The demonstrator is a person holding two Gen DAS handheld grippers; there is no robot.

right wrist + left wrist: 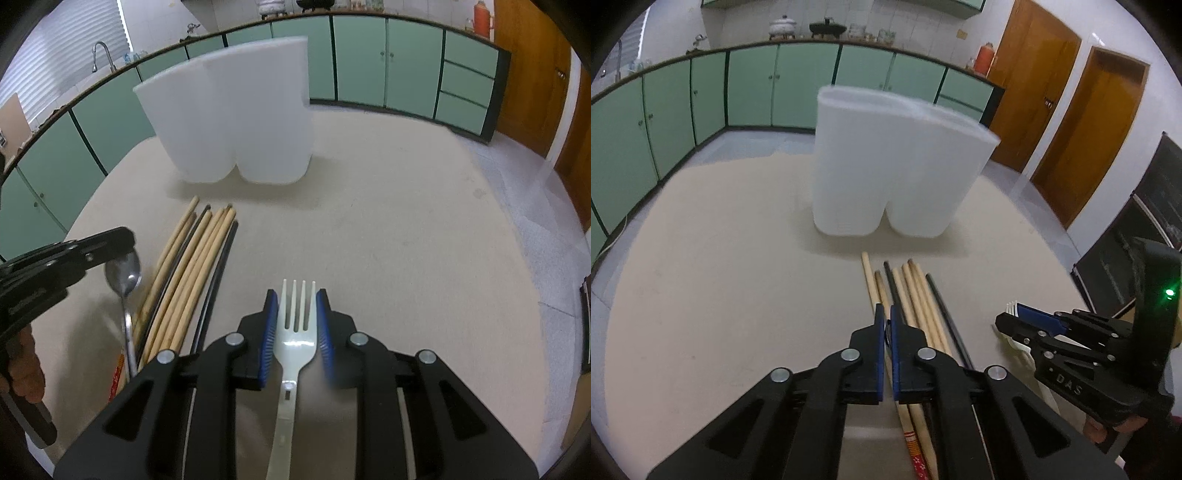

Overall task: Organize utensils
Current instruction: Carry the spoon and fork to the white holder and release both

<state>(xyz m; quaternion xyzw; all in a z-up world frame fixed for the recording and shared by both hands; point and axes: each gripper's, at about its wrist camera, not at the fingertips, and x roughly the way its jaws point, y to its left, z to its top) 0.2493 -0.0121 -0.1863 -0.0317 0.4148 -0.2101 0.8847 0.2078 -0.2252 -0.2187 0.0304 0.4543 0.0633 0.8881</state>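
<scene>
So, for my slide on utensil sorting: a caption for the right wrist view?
Right gripper holds a white fork before the white holder.

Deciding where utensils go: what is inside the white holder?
Nothing can be seen inside: the white holder stands upright behind the chopsticks, and both views show only its cloudy outer walls. Its inside is hidden.

**A home kitchen, seen from the tabletop**

Pale green cabinets (pixel 746 88) line two walls under a dark worktop, where a white tureen (pixel 782 26) and a black pot (pixel 827 27) stand. A tap (pixel 101 51) rises beside window blinds (pixel 70 48); wooden doors (pixel 1067 122) and white wall tiles (pixel 923 18) complete the domestic room.
</scene>
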